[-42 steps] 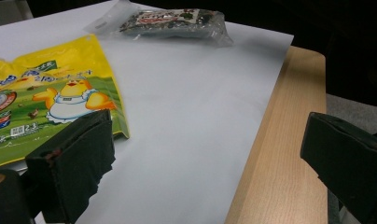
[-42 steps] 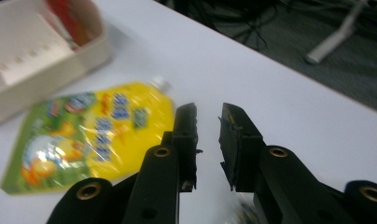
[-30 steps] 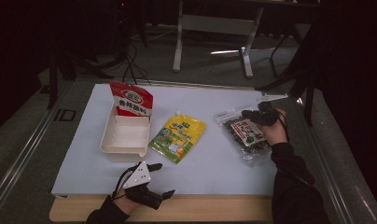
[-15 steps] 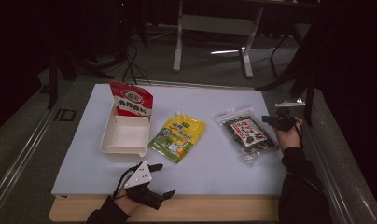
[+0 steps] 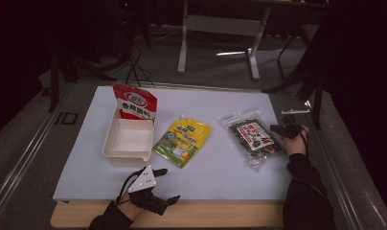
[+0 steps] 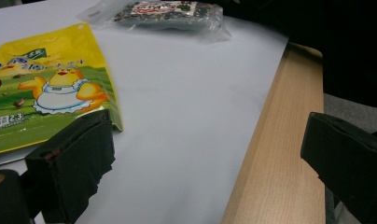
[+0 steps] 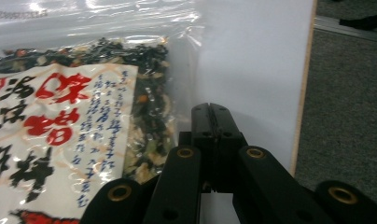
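White tray (image 5: 129,141) empty; right gripper (image 7: 210,114) jaws closed beside seaweed bag (image 7: 84,121); left gripper (image 5: 165,184) jaws wide.

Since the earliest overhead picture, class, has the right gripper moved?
Yes. The right gripper was above the seaweed packet then; now it sits off the packet's right edge, near the table's right side, jaws shut.

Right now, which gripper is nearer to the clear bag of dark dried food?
The right gripper: it sits beside the clear bag, at its right edge, jaws shut. The left gripper rests at the table's near edge, past the yellow pouch.
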A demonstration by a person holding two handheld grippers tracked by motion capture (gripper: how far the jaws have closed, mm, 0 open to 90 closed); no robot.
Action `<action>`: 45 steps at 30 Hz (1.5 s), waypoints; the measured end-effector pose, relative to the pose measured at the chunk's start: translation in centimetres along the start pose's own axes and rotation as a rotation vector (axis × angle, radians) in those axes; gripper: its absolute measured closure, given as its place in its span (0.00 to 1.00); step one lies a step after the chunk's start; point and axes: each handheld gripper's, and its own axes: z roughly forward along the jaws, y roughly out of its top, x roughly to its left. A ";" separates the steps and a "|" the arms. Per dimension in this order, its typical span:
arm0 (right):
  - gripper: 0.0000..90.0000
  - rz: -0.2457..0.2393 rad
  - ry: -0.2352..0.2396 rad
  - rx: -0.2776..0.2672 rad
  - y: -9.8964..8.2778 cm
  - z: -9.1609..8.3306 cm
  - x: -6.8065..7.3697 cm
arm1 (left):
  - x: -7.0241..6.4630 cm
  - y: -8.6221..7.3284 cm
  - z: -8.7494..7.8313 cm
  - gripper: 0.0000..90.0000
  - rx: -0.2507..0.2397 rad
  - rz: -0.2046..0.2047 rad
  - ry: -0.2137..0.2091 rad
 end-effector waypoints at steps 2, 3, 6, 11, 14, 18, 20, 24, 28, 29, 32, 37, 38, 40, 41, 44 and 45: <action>1.00 -0.006 -0.010 0.011 0.0 0.2 0.0 | 0.0 0.0 0.0 0.04 0.002 0.001 0.002; 1.00 0.000 -0.017 0.022 -0.1 0.3 0.0 | 0.0 0.0 0.0 0.04 0.001 0.001 0.001; 1.00 -0.002 -0.031 0.032 -0.3 0.7 0.3 | 0.0 0.0 0.0 0.04 0.004 0.000 0.004; 1.00 0.002 0.010 0.020 -0.7 0.6 0.8 | 0.0 0.0 0.0 0.04 0.004 -0.002 0.005; 1.00 0.001 0.022 0.032 -0.8 0.4 1.5 | 0.0 0.1 0.0 0.04 0.008 -0.001 0.007; 1.00 -0.008 0.054 0.047 -1.4 -0.1 2.7 | -0.1 0.1 0.0 0.04 0.003 0.003 0.005; 1.00 -0.026 0.068 0.053 -1.7 -0.3 3.3 | -0.1 0.1 0.0 0.04 0.003 0.004 0.004; 1.00 -0.050 0.095 0.051 -2.4 -0.8 4.6 | -0.2 0.3 -0.1 0.04 -0.002 0.012 0.003; 1.00 -0.042 0.112 0.044 -3.5 -1.5 5.6 | -0.1 0.4 -0.2 0.04 -0.010 0.009 0.004; 1.00 -0.038 0.124 0.044 -3.8 -1.7 5.8 | -0.1 0.4 -0.2 0.04 -0.012 0.010 0.006; 1.00 -0.052 0.162 0.037 -4.7 -2.3 6.5 | -0.2 0.5 -0.3 0.04 -0.009 0.018 0.009; 1.00 -0.070 0.175 0.034 -5.8 -3.2 7.4 | -0.2 0.6 -0.3 0.04 -0.013 0.017 0.010; 1.00 -0.070 0.170 0.039 -6.0 -3.3 7.7 | -0.3 0.6 -0.3 0.04 -0.011 0.018 0.010; 1.00 -0.078 0.164 0.048 -6.2 -3.7 8.1 | -0.4 0.6 -0.1 0.04 -0.001 0.024 0.006; 1.00 -0.080 0.162 0.053 -6.4 -3.9 8.4 | -0.4 0.6 -0.1 0.04 -0.001 0.024 0.006; 1.00 -0.098 0.167 0.067 -6.9 -4.4 9.2 | -0.5 0.6 0.0 0.04 0.004 0.029 0.003; 1.00 -0.102 0.168 0.070 -7.0 -4.6 9.5 | -0.4 0.6 0.0 0.04 0.003 0.027 0.002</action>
